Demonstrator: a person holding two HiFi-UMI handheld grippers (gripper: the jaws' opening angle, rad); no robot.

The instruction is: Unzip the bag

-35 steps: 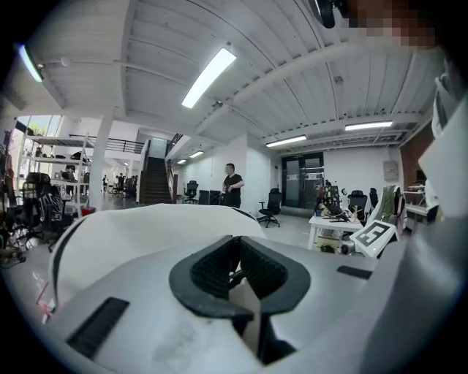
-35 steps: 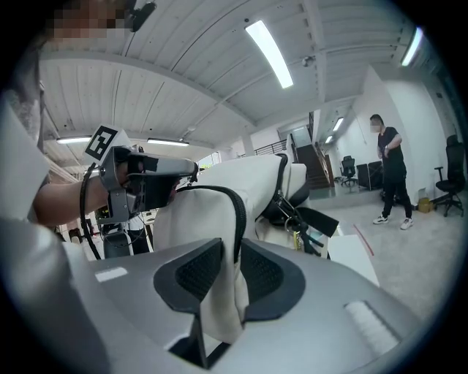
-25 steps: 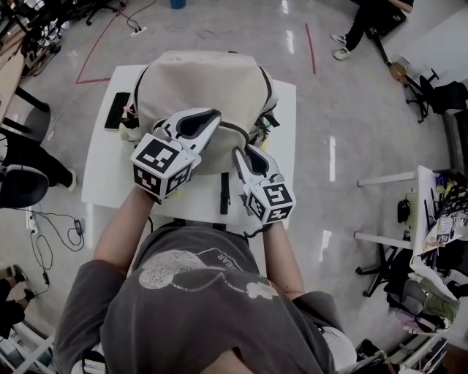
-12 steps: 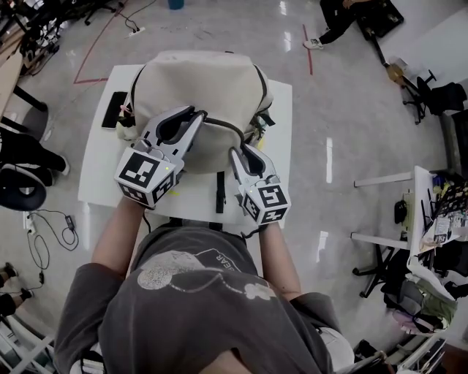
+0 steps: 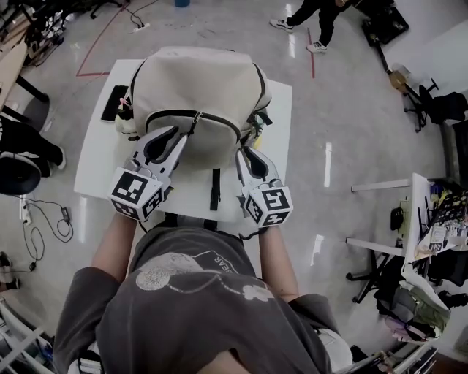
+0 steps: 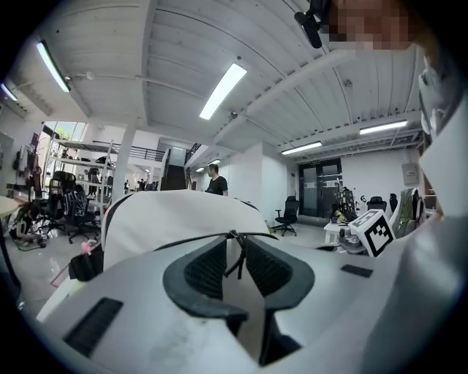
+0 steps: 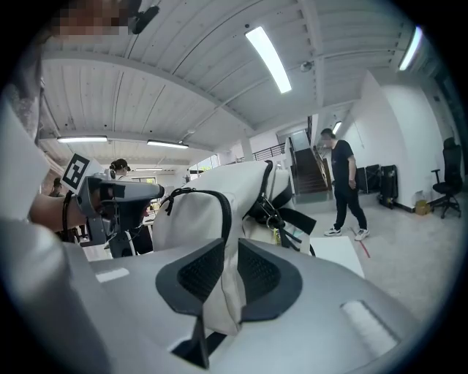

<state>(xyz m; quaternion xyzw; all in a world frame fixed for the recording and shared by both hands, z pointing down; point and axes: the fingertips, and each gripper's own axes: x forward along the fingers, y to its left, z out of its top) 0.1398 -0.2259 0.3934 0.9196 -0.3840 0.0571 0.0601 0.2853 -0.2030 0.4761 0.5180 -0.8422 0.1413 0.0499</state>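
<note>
A beige backpack (image 5: 201,80) lies on a white table (image 5: 99,168), its black zipper curving across the front pocket. The left gripper (image 5: 189,128) reaches to the top of that curve. In the left gripper view the thin black zipper pull (image 6: 238,252) hangs in the gap of the left gripper (image 6: 235,257), whose pads stand a little apart from it. The right gripper (image 5: 242,150) sits at the bag's right front corner. Its jaws are closing, and in the right gripper view the right gripper (image 7: 230,274) pinches a fold of beige fabric (image 7: 228,296).
A black phone (image 5: 116,103) lies at the table's left edge beside the bag. A black strap (image 5: 214,190) hangs over the near edge. A person (image 5: 307,16) walks on the floor beyond the table. Desks and chairs (image 5: 431,219) crowd the right, and cables (image 5: 44,219) lie on the left.
The left gripper has drawn back toward me and its jaws have narrowed from wide open to a slim gap at the zipper pull. The right gripper has hardly moved.
</note>
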